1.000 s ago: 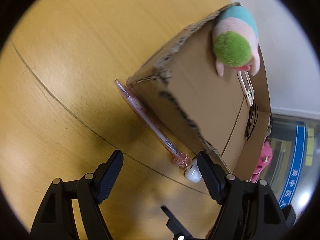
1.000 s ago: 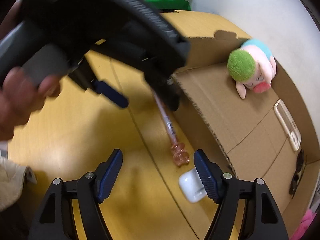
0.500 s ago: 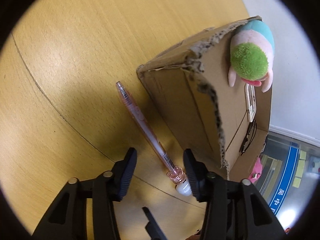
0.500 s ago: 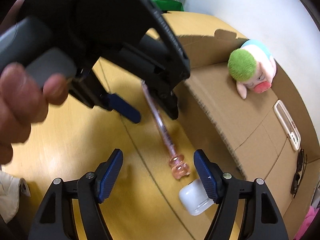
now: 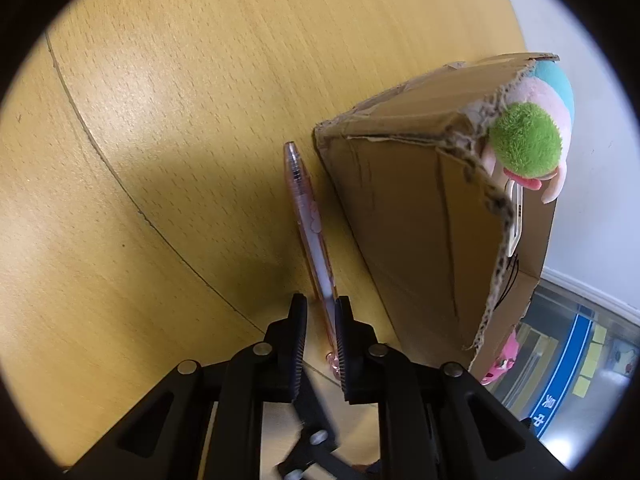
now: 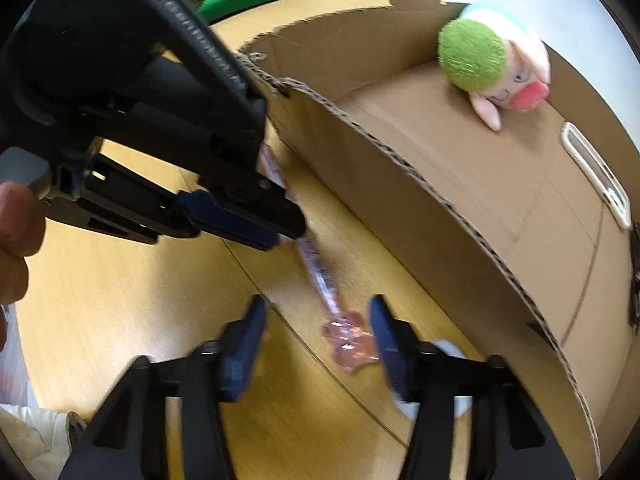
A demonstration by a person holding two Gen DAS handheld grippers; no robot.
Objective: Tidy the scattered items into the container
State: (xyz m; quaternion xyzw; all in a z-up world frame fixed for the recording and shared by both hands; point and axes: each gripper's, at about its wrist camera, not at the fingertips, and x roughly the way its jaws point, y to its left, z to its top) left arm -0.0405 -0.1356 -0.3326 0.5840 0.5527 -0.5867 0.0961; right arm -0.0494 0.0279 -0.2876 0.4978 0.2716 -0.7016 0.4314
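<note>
Your left gripper (image 5: 320, 312) has just been closing and now clamps the pink pen (image 5: 310, 228), which lies on the wooden table (image 5: 180, 120) just left of the cardboard box (image 5: 420, 220). Your right gripper (image 6: 316, 320), also just closing, stands unclenched around the pen's ornament end, nothing gripped.

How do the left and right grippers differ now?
The left gripper has just closed nearly shut, pinching the pink pen by its shaft; the right gripper has been closing too but stands wider, its pads off the pen's ornamented end between them. The left gripper holds something; the right gripper nothing. Both point down at that pen beside the cardboard box.
</note>
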